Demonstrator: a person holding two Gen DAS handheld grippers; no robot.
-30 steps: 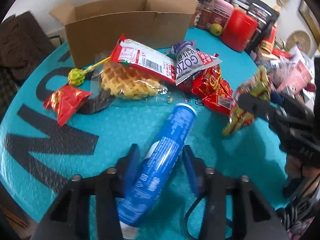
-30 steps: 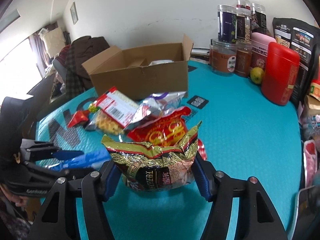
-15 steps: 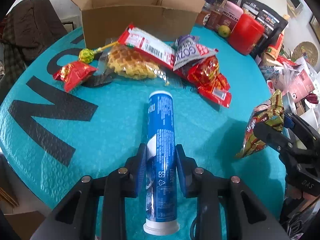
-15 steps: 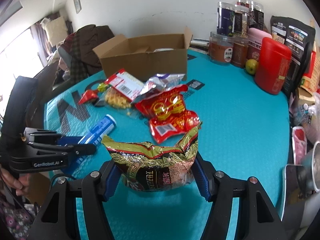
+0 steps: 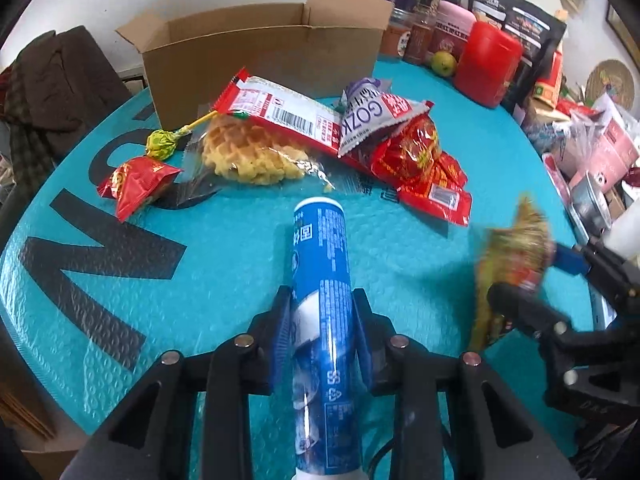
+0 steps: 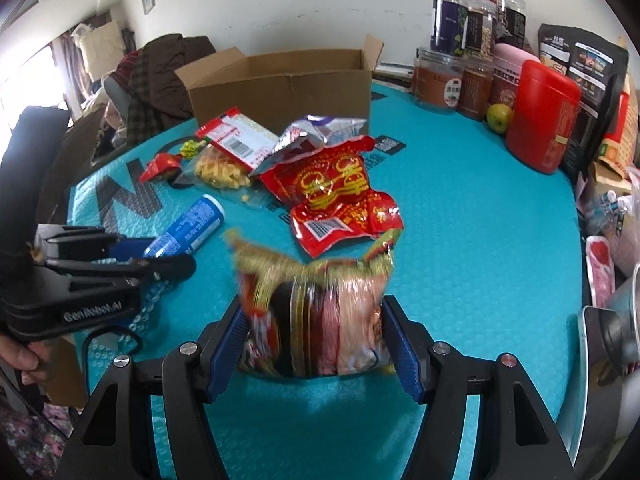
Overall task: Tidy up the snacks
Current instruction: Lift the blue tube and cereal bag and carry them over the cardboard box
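Left wrist view: the cardboard box (image 5: 264, 56) stands open beyond the snack pile, and the left gripper (image 5: 320, 332), apart a second ago, is now clamped on the blue tube (image 5: 320, 280), lifted off the table (image 5: 400, 256). The right gripper (image 6: 316, 344) holds the gold-edged snack bag (image 6: 316, 316) as before, so both seem ready for boxing.

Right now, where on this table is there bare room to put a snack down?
Bare teal mat lies between the red canister and the red snack bag, running forward to the right gripper. Another patch sits over the black lettering. It is crowded at the snack pile before the cardboard box.
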